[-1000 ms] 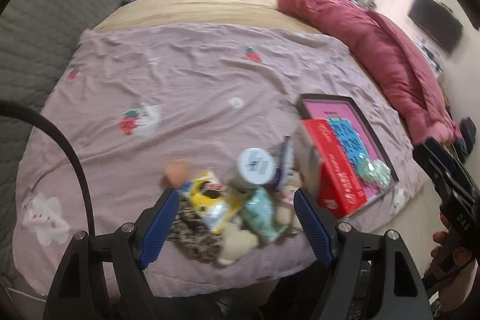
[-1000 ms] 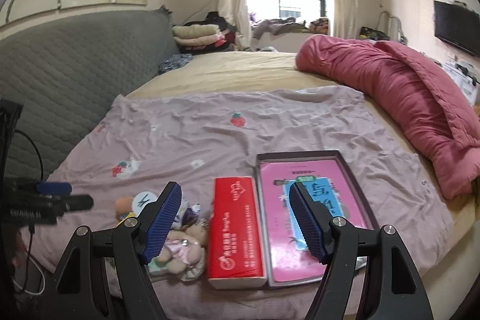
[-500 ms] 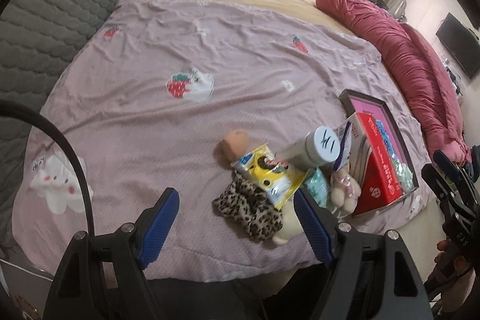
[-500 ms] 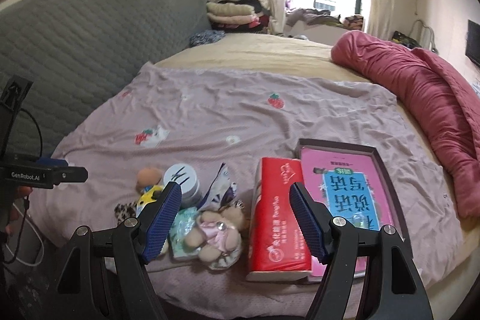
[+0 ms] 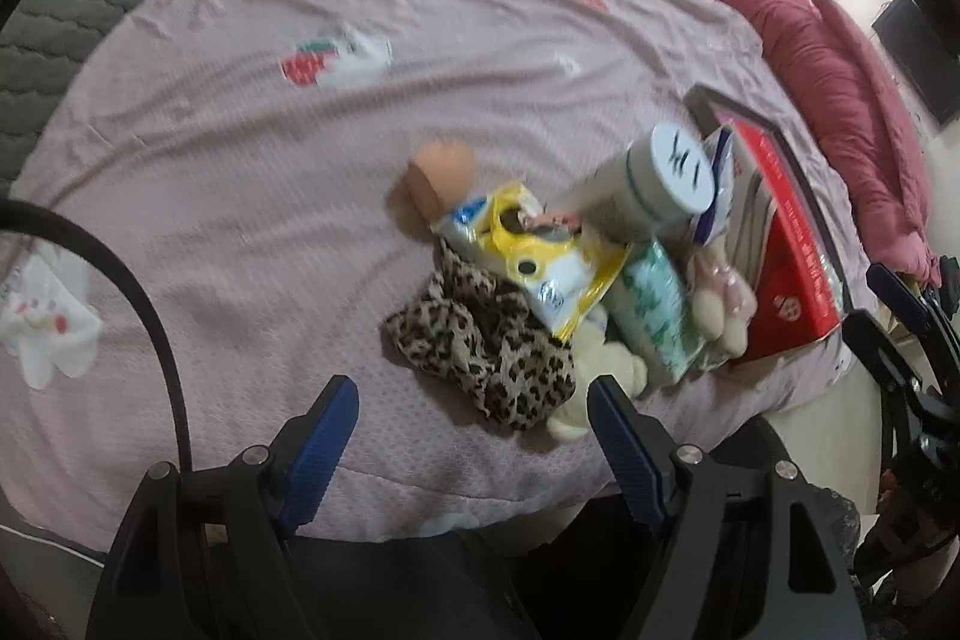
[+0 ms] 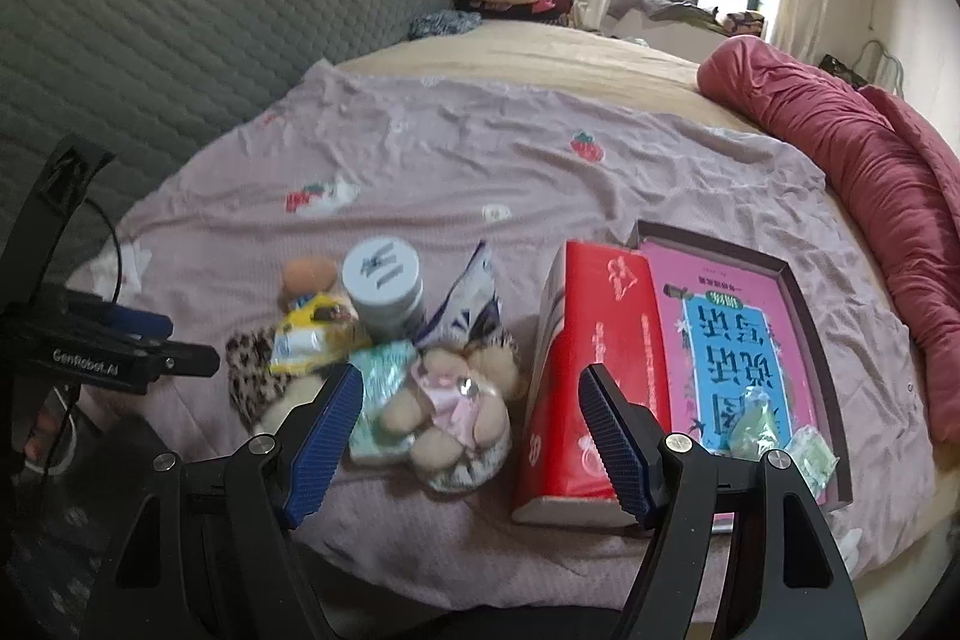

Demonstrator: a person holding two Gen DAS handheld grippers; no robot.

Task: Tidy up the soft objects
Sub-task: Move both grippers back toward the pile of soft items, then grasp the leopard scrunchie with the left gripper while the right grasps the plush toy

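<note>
Both wrist views: jaws wide, empty.

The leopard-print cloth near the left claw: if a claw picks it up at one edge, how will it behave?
The leopard-print cloth lies crumpled in folds, so it will probably hang limp. It looks thin, likely light. The yellow snack packet overlaps its top edge and may get dragged along.
</note>
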